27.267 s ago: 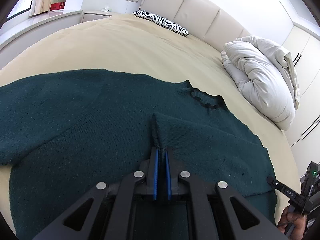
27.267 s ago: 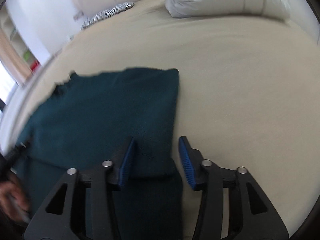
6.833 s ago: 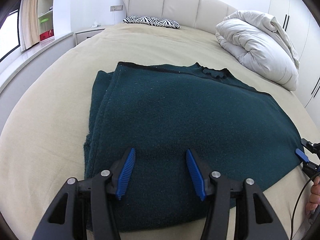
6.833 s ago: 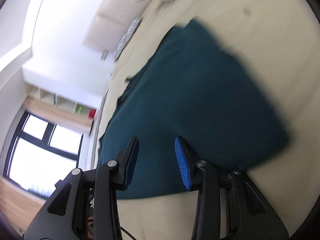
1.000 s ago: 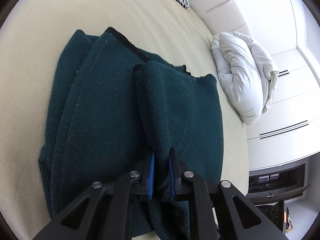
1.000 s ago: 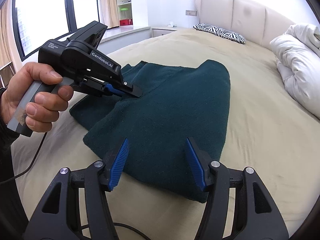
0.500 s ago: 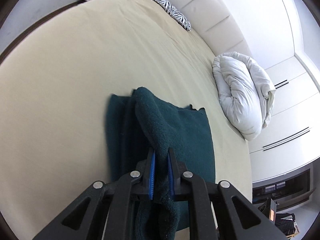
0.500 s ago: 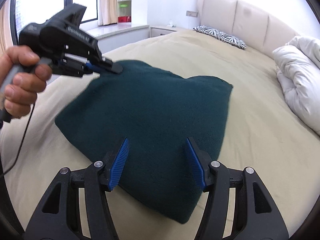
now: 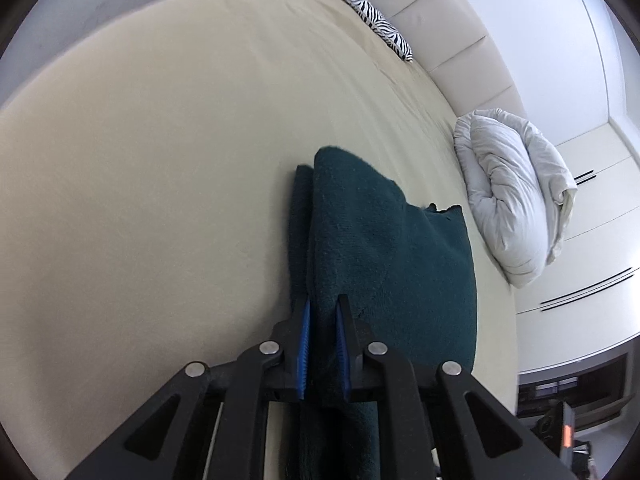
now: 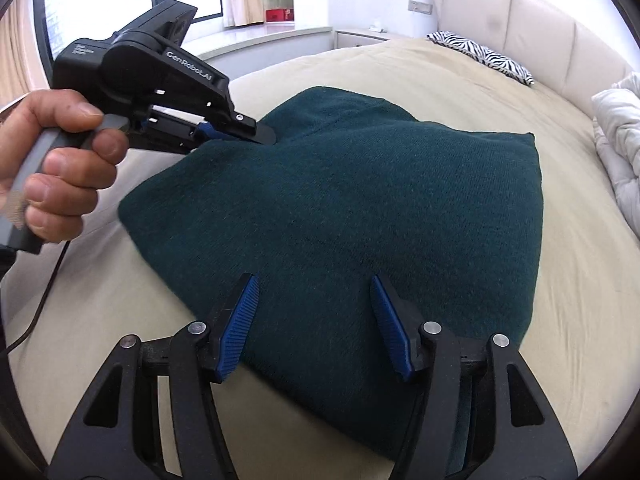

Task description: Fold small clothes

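Since a second ago the left tool [image 10: 262,136] has been carrying the sweater's [image 10: 360,208] edge across, so the flap that was lying open is now draped over the rest and the bare bed [image 9: 160,160] is showing wide on that side. The sweater is dark teal, a thick fuzzy knit, folded into a thick pad of several layers with a rounded fold at the far end and a small notch of collar trim peeking out at one far corner. It is lying on the beige bed, near the foot, well apart from the zebra pillow [image 10: 484,58] and the white duvet [image 9: 516,196] bundled by the headboard.

The left tool is pinching a fold of the knit, its blue pads [image 9: 305,344] nearly together with cloth bunched between them, and a hand [image 10: 60,168] is gripping its grey handle. The right tool [image 10: 314,320] is hanging over the near edge of the sweater with its pads about half apart, holding nothing; the cloth is lying below the gap.

White lettering on the left tool's black body is reading "GenRobot.AI". A smaller label further back on it is too blurred to read.
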The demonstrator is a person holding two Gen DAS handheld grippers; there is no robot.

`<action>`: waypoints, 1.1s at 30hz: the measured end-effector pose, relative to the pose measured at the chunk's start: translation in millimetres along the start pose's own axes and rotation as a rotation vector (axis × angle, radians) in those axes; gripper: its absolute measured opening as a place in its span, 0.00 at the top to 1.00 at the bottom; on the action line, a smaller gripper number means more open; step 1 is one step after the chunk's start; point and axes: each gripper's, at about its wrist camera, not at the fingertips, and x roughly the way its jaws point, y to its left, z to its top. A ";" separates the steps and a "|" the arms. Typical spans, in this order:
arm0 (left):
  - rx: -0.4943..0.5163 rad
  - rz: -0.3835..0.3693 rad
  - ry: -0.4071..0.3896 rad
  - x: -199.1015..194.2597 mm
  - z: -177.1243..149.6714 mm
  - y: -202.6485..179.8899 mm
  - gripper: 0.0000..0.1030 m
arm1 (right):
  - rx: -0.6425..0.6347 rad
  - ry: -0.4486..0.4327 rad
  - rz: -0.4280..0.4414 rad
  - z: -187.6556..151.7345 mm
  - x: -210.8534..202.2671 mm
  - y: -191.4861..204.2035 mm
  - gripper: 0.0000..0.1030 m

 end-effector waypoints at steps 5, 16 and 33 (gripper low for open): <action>0.203 0.111 -0.161 -40.9 -15.7 -57.1 0.89 | 0.115 -0.064 0.056 -2.0 -25.0 -20.9 0.47; 0.302 0.175 -0.064 10.3 -63.3 -42.5 0.96 | 0.475 -0.022 0.358 -40.9 2.0 -86.1 0.47; 0.387 0.158 -0.246 -24.0 -30.2 -102.4 0.75 | 0.720 -0.081 0.514 -17.4 -18.1 -158.8 0.45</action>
